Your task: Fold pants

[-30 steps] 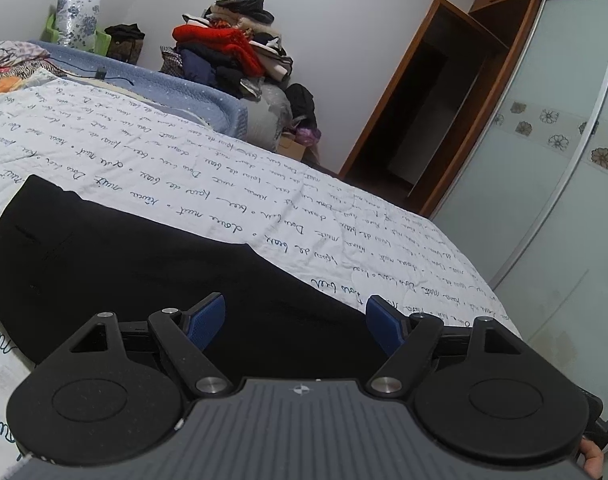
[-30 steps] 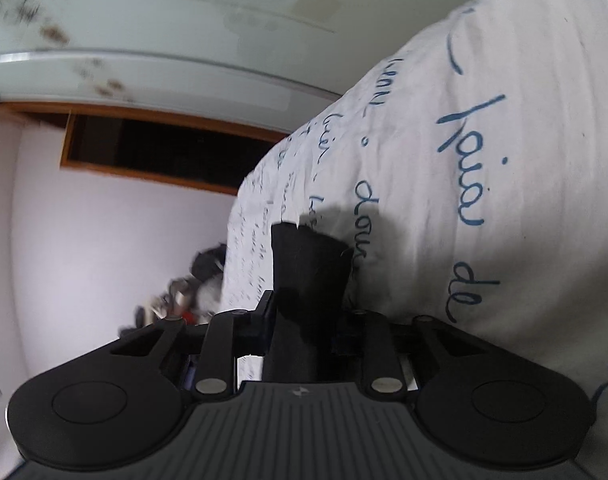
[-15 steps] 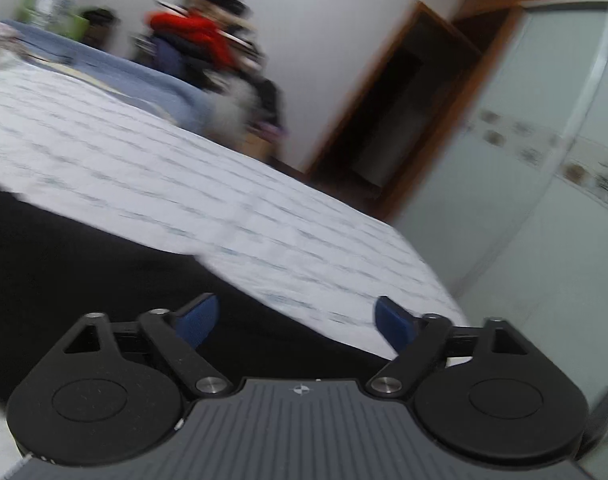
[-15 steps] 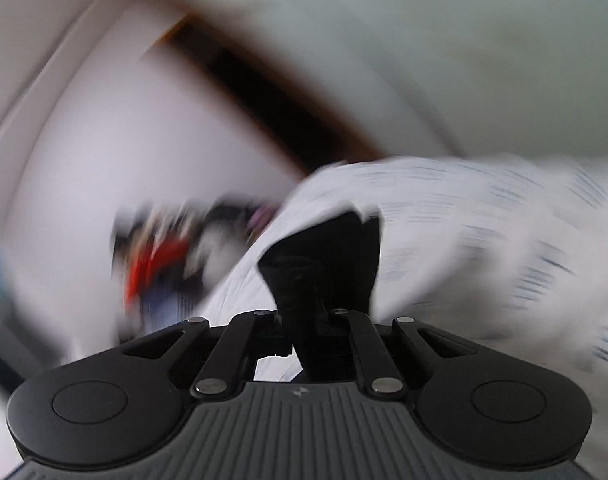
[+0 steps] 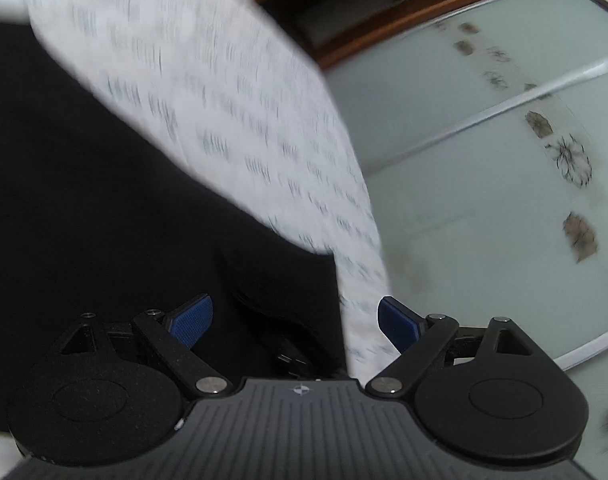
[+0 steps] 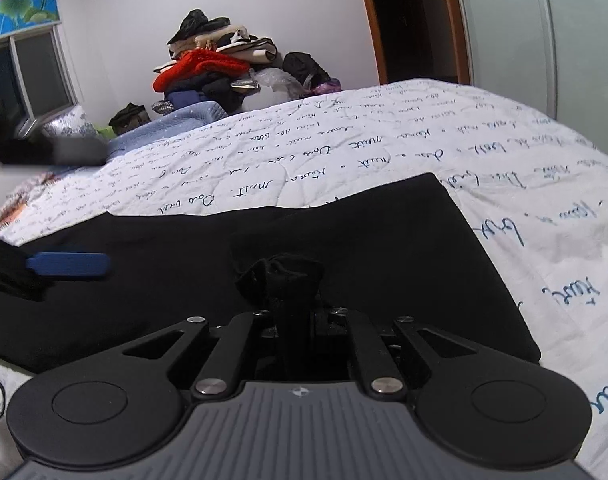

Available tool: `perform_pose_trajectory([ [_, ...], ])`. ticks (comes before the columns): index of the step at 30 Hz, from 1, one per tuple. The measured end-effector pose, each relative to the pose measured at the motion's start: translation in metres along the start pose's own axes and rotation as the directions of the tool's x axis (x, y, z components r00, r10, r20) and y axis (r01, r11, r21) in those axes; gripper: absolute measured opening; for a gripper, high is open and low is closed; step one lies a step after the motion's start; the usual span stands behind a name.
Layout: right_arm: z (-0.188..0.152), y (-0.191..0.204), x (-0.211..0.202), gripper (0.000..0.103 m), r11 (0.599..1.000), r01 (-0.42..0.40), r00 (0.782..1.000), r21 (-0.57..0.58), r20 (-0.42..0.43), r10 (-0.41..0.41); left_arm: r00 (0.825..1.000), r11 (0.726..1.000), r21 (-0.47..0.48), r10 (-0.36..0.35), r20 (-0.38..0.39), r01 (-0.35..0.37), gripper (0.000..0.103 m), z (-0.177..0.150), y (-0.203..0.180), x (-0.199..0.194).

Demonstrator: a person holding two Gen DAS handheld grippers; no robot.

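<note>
Two tools: right tool [image 6: 300, 312] pinching black pants [image 6: 383, 240], left tool [image 5: 294, 320] agape, seemingly empty.

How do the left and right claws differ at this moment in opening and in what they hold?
The left claw stands wide open with nothing pinched between its blue fingers, hanging over the black pants; the right claw is shut on a bunched fold of the pants. Both are over the same garment on the script-printed bedsheet.

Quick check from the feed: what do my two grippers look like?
Both match: a ribbed grey body, black round discs at each side, black linkage arms with silver pivot screws. The left gripper has blue textured pads; one blue finger also shows in the right wrist view. The right gripper's pads are hidden.
</note>
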State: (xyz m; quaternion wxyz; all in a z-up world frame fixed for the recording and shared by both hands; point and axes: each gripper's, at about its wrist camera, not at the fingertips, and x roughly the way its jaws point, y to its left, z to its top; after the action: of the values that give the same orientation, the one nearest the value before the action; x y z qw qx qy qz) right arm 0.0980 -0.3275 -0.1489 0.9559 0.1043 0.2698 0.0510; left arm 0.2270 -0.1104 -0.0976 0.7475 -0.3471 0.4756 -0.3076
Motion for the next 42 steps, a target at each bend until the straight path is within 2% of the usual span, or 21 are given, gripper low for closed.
perform_pose_trajectory([
  [3,-0.002,0.002,0.003,0.006,1.0,0.003,1.0,-0.006,0.003,-0.003,0.998,0.994,-0.113,0.002,-0.068,-0.01,0.09,0.007,0.006,0.026],
  [6,-0.001,-0.001,0.004,0.006,1.0,-0.006,1.0,0.008,0.003,0.006,0.995,0.986,-0.163,0.003,-0.1,-0.02,0.089,0.011,0.007,0.043],
  [8,-0.002,-0.002,0.004,0.006,1.0,-0.012,1.0,0.016,0.007,0.012,0.992,0.981,-0.191,0.006,-0.125,-0.03,0.081,0.014,0.008,0.054],
  [10,-0.002,-0.004,0.002,0.006,0.999,-0.019,1.0,0.026,0.016,0.019,0.988,0.973,-0.216,0.055,-0.148,-0.086,0.056,0.014,0.01,0.062],
  [11,-0.002,-0.005,0.001,0.006,0.999,-0.023,1.0,0.032,0.021,0.022,0.985,0.97,-0.215,0.077,-0.152,-0.109,0.049,0.014,0.011,0.066],
  [13,-0.002,-0.007,-0.001,0.006,0.999,-0.029,0.999,0.043,0.032,0.027,0.979,0.972,-0.171,0.135,-0.155,-0.161,0.03,0.015,0.007,0.071],
  [16,-0.002,-0.008,-0.003,0.006,0.998,-0.037,0.999,0.052,0.04,0.035,0.974,0.974,-0.108,0.187,-0.128,-0.201,0.023,0.017,0.001,0.072],
  [17,-0.002,-0.008,-0.003,0.006,0.998,-0.038,0.998,0.05,0.043,0.036,0.972,0.974,-0.074,0.206,-0.116,-0.215,0.019,0.017,-0.002,0.072],
  [18,-0.002,-0.007,-0.005,0.007,0.998,-0.04,0.998,0.045,0.049,0.037,0.968,0.972,-0.031,0.228,-0.103,-0.232,0.01,0.017,-0.005,0.071],
  [19,-0.002,-0.005,-0.006,0.007,0.998,-0.043,0.998,0.036,0.053,0.041,0.967,0.971,0.012,0.237,-0.093,-0.237,0.007,0.016,-0.008,0.07],
  [24,0.004,0.013,-0.011,0.007,0.999,-0.034,0.998,-0.04,0.055,0.036,0.971,0.964,0.133,0.237,-0.035,-0.231,0.004,0.014,-0.021,0.052],
  [27,0.015,0.027,-0.02,0.008,0.997,-0.064,0.995,-0.051,0.071,0.068,0.978,0.96,0.193,0.209,-0.005,-0.205,0.004,0.02,-0.027,0.024],
  [30,0.023,0.052,-0.023,0.007,0.989,-0.095,0.991,-0.11,0.085,0.105,0.979,0.947,0.248,0.202,0.033,-0.204,0.004,0.03,-0.026,-0.008],
  [32,0.022,0.073,-0.019,0.007,0.984,-0.094,0.99,-0.153,0.086,0.108,0.975,0.942,0.25,0.215,0.057,-0.223,0.005,0.037,-0.013,-0.025],
  [34,0.016,0.095,-0.013,0.012,0.973,-0.064,0.994,-0.221,0.073,0.082,0.969,0.947,0.205,0.245,0.042,-0.249,0.005,0.046,0.008,-0.029],
  [36,0.008,0.107,-0.012,0.02,0.967,-0.066,0.994,-0.245,0.063,0.084,0.963,0.958,0.094,0.271,-0.002,-0.269,0.004,0.049,0.044,-0.028],
  [38,0.004,0.102,-0.017,0.029,0.97,-0.126,0.99,-0.208,0.031,0.135,0.966,0.966,0.03,0.258,-0.023,-0.257,0.005,0.045,0.068,-0.027],
  [40,0.002,0.087,-0.026,0.045,0.973,-0.175,0.984,-0.148,0.018,0.179,0.976,0.976,0.014,0.219,-0.003,-0.219,0.006,0.041,0.077,-0.031],
  [41,0.002,0.077,-0.032,0.057,0.976,-0.185,0.982,-0.111,0.025,0.189,0.979,0.979,0.009,0.205,0.001,-0.205,0.006,0.041,0.077,-0.032],
  [42,0.004,0.063,-0.039,0.065,0.979,-0.196,0.979,-0.061,0.041,0.199,0.982,0.982,0.0,0.189,0.003,-0.189,0.012,0.041,0.078,-0.033],
])
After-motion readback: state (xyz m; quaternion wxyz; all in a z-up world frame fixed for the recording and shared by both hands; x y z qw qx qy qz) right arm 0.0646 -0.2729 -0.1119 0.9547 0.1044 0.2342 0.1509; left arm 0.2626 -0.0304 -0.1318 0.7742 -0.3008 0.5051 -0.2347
